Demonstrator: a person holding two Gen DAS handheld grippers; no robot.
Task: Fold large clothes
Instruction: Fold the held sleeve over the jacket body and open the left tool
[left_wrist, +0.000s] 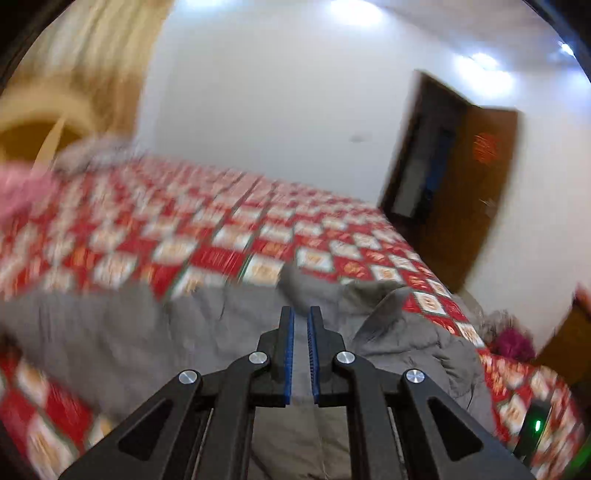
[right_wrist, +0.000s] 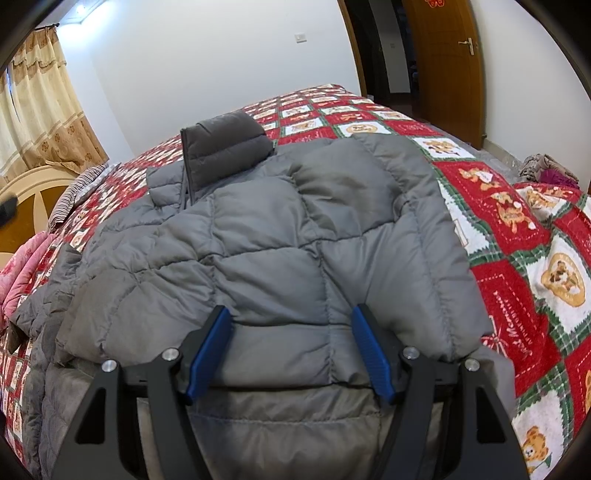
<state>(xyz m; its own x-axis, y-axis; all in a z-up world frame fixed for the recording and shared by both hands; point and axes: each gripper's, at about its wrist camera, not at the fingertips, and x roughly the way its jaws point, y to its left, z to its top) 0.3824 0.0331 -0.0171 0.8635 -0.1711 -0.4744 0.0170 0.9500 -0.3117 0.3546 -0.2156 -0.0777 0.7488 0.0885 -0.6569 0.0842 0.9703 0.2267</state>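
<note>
A grey puffer jacket (right_wrist: 295, 229) lies spread on the bed, its dark collar (right_wrist: 225, 140) at the far end. My right gripper (right_wrist: 291, 350) stands open at the near hem. Its blue pads (right_wrist: 210, 350) sit on either side of a puffy fold that bulges between them. In the blurred left wrist view the same jacket (left_wrist: 92, 332) lies below and ahead of my left gripper (left_wrist: 300, 314). That gripper is shut to a narrow slit above the fabric, and I see nothing clearly pinched in it.
The bed carries a red, white and green patchwork quilt (right_wrist: 517, 229). A cream and brown headboard (right_wrist: 33, 192) and curtains (right_wrist: 40, 110) stand at the left. A pink cloth (right_wrist: 22, 273) lies at the left edge. An open wooden door (right_wrist: 443, 66) and a clothes pile (right_wrist: 546, 170) are at the right.
</note>
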